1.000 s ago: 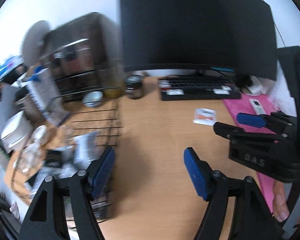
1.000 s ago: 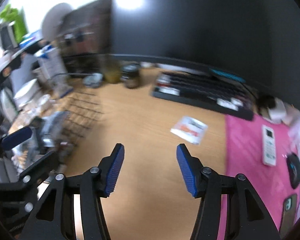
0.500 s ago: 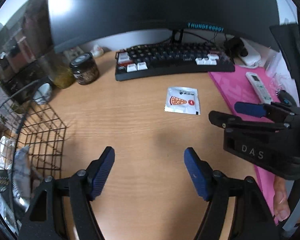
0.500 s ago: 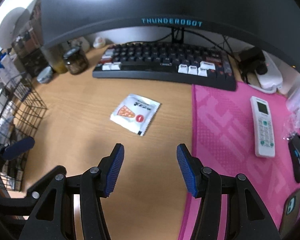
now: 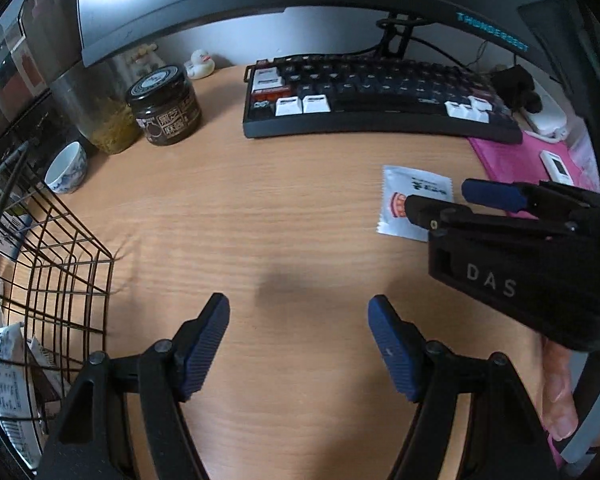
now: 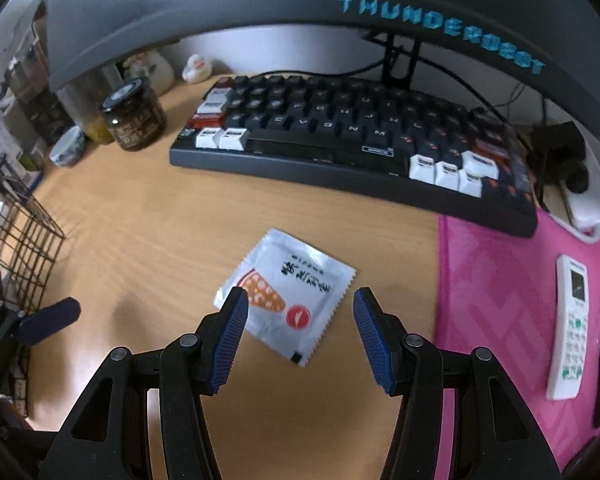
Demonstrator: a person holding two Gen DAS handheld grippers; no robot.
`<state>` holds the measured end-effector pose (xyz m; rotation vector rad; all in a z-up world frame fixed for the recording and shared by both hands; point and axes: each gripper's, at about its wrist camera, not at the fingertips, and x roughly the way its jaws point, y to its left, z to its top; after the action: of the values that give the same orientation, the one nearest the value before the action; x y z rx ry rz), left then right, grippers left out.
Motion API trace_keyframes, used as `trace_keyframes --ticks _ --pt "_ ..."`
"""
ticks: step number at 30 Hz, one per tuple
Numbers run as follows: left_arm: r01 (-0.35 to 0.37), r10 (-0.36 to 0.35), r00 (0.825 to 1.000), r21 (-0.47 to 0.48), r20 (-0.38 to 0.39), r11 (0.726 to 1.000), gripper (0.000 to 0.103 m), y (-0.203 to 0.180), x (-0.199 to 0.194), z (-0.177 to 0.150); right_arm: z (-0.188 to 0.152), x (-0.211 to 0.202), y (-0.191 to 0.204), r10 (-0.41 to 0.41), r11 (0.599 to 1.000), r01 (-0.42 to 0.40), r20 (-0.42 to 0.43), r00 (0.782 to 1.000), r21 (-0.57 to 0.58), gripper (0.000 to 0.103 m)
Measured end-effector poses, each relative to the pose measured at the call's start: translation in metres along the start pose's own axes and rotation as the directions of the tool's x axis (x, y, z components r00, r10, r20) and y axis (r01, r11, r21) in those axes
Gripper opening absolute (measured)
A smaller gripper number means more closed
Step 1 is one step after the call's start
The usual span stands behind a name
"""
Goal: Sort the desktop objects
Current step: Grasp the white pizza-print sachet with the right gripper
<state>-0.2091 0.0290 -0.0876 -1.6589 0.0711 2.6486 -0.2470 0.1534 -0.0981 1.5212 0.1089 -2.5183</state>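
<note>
A flat silver foil sachet with a pizza-slice print and a red dot (image 6: 290, 294) lies on the light wooden desk (image 6: 140, 248), just left of the pink desk mat (image 6: 496, 280). The right gripper (image 6: 298, 330) hangs over it, blue-padded jaws apart, nothing clamped; the sachet shows between them, toward 12 o'clock. From the sachet, the black keyboard with white keys (image 6: 352, 136) sits at 12 o'clock, the dark glass jar with black lid (image 6: 134, 118) at 10 o'clock, the white remote (image 6: 570, 324) at 3 o'clock on the mat. The left gripper (image 5: 298, 346) stands wide apart over bare desk, the black wire basket (image 5: 56, 264) at its 9 o'clock
</note>
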Motion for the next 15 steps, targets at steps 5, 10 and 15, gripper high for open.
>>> trace_keyframes --ticks 5,10,15 --pt "0.003 -0.003 1.000 -0.002 -0.004 1.000 0.076 0.0033 0.0024 0.0018 0.0018 0.0070 0.0002 -0.005 1.000 0.005 0.000 1.000 -0.003 0.055" --pt "0.007 -0.007 1.000 -0.010 -0.005 1.000 0.076 0.0058 0.0029 0.0016 0.0001 0.0082 0.0063 -0.030 0.999 0.030 0.005 1.000 -0.032 0.050" --pt "-0.001 0.001 1.000 -0.009 0.011 1.000 0.076 0.0059 -0.0052 -0.0004 -0.0026 0.0032 0.0095 -0.047 0.998 0.047 0.000 0.999 -0.045 0.018"
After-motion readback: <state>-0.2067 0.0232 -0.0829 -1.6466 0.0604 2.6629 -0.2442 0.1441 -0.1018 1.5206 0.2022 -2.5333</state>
